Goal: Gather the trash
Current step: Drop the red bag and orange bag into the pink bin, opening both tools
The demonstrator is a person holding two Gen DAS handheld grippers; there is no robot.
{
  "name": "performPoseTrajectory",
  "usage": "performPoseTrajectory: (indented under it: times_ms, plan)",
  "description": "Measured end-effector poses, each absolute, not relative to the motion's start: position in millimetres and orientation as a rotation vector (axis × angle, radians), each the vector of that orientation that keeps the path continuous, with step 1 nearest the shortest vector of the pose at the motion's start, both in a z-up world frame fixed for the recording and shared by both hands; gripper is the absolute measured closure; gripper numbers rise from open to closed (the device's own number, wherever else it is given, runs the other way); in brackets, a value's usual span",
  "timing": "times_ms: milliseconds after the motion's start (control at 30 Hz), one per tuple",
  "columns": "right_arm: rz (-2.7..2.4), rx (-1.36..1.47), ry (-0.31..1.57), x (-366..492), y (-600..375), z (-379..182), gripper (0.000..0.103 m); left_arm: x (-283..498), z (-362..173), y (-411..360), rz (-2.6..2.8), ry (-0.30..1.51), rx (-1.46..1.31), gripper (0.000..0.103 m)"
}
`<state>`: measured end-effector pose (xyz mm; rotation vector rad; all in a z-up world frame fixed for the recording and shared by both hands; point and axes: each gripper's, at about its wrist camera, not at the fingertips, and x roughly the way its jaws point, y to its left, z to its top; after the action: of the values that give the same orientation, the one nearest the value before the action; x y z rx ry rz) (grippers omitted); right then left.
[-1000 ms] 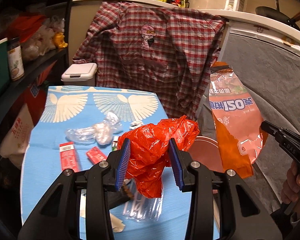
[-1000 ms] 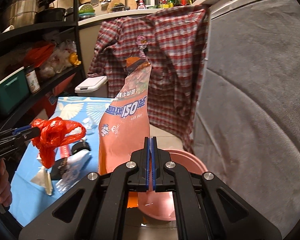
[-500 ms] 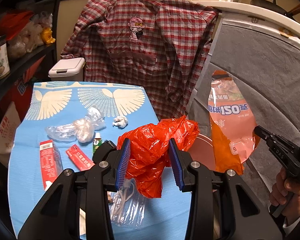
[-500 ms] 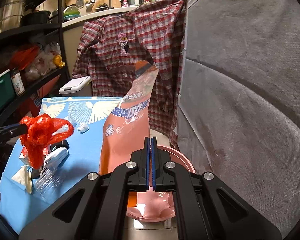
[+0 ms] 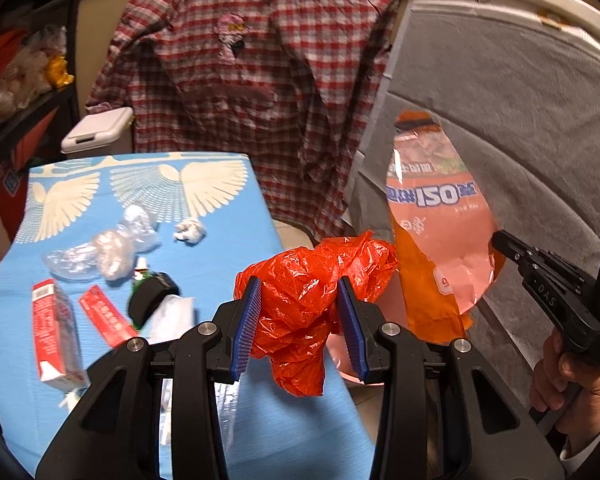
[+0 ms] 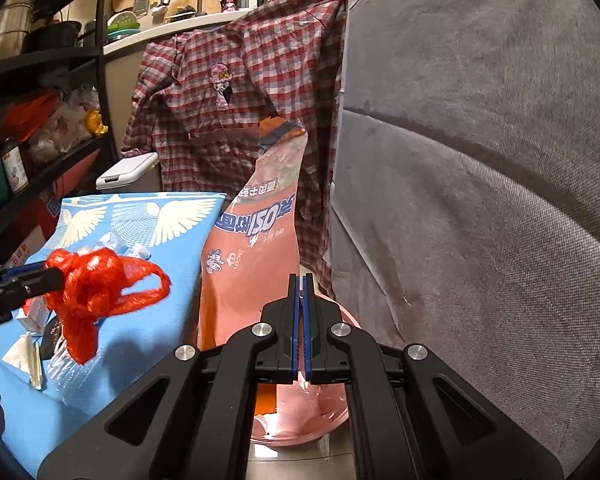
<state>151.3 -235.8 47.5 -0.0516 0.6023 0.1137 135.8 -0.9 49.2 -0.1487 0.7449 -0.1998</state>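
Several scraps litter the blue table cover (image 5: 236, 240) before a plaid shirt (image 5: 260, 80) and grey fabric wall (image 6: 480, 160). The crumpled red plastic bag (image 5: 308, 300) hangs clamped in the left gripper (image 5: 304, 316); the right gripper (image 6: 301, 320) pinches the orange-pink bag (image 6: 252, 260) above a pink basin (image 6: 324, 416).

Plaid shirt (image 5: 260, 80) hanging on counter, grey fabric panel (image 6: 480, 160), shelving (image 6: 40, 80)
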Motion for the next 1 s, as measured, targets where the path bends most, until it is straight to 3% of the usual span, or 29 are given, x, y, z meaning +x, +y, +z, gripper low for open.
performPoseTrajectory:
  times_ms: [733, 900, 1000]
  plan:
    - [0.051, -0.061, 0.686, 178.5, -245.6, 22.9, 0.101, 180.6, 17.1, -58.1, -0.231, 0.835, -0.116, 0.064]
    - [0.044, -0.047, 0.694, 180.5, -250.0, 21.9, 0.096, 189.6, 15.4, -60.7, -0.225, 0.841, -0.132, 0.059]
    - [0.039, -0.049, 0.699, 181.0, -252.0, 19.6, 0.086, 192.4, 16.8, -57.7, -0.223, 0.840, -0.165, 0.056]
